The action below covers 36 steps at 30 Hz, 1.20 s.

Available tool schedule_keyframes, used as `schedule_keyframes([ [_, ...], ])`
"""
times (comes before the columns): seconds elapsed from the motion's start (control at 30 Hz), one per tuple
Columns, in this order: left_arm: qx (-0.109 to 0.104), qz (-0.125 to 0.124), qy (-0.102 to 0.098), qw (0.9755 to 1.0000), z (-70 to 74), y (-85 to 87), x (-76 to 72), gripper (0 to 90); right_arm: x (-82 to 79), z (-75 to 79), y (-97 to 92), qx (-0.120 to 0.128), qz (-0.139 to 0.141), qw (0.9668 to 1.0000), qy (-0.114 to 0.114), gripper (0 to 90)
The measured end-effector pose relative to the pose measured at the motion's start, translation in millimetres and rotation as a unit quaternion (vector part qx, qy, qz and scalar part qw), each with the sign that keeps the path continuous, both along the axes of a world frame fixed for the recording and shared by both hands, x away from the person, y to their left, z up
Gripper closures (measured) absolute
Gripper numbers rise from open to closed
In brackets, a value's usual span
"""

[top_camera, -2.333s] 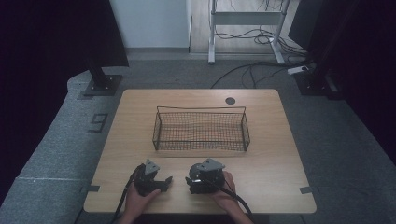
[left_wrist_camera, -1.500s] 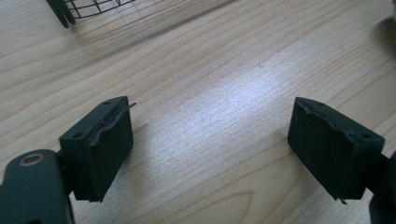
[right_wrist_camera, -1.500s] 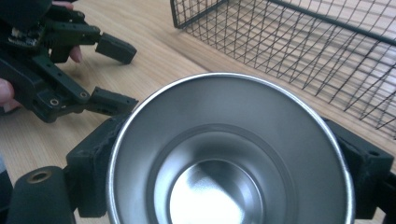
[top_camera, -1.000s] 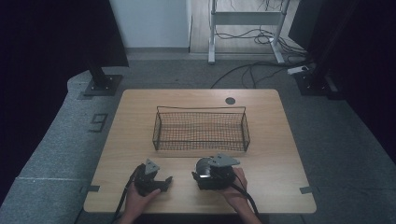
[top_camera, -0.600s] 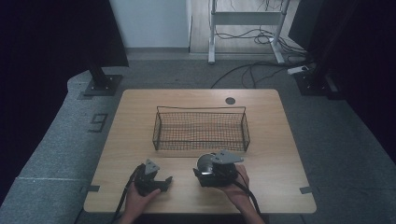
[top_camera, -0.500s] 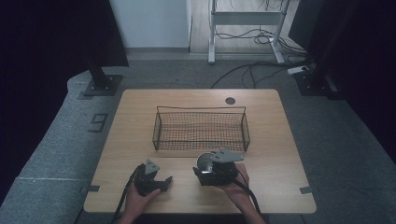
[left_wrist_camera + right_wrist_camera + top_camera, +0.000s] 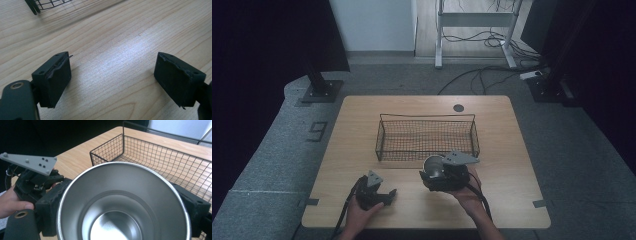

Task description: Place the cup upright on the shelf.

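A steel cup (image 7: 433, 166) with an open mouth is held off the table, just in front of the wire basket (image 7: 427, 116). My right gripper (image 7: 435, 174) is shut on it, one jaw on each side of its wall. In the right gripper view the cup (image 7: 122, 202) faces the camera, its inside empty, between the black pads (image 7: 51, 207) of my right gripper (image 7: 122, 206). My left gripper (image 7: 384, 195) rests low at the front left of the table. In its own view my left gripper (image 7: 112, 80) stands open over bare wood.
The black wire basket (image 7: 160, 157) lies empty across the middle of the wooden table (image 7: 512, 150). A round grommet (image 7: 458, 107) sits near the far edge. Stands and cables are on the floor beyond. The left gripper (image 7: 35, 180) is close beside the cup.
My right gripper has risen with the cup and drifted a little right and towards the basket. The left gripper has stayed where it was.
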<state>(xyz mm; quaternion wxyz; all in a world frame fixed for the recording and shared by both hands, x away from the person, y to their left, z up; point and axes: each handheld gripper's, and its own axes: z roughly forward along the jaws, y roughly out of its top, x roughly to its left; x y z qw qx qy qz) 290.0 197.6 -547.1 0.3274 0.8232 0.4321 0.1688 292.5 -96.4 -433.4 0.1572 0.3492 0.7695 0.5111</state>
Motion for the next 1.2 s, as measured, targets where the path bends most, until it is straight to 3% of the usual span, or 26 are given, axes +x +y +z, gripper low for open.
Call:
schedule_keyframes([
  [0.4, 0.0, 0.0, 0.0, 1.0, 0.0, -0.1, -0.1, 14.1, 13.9, 10.2, -3.4, -0.009, -0.006, 0.9999, -0.002, 13.1],
  [1.2, 0.0, 0.0, 0.0, 1.0, 0.0, -0.1, -0.1, 14.1, 45.1, 25.3, -11.5, -0.001, -0.034, 0.9994, -0.005, 13.1],
])
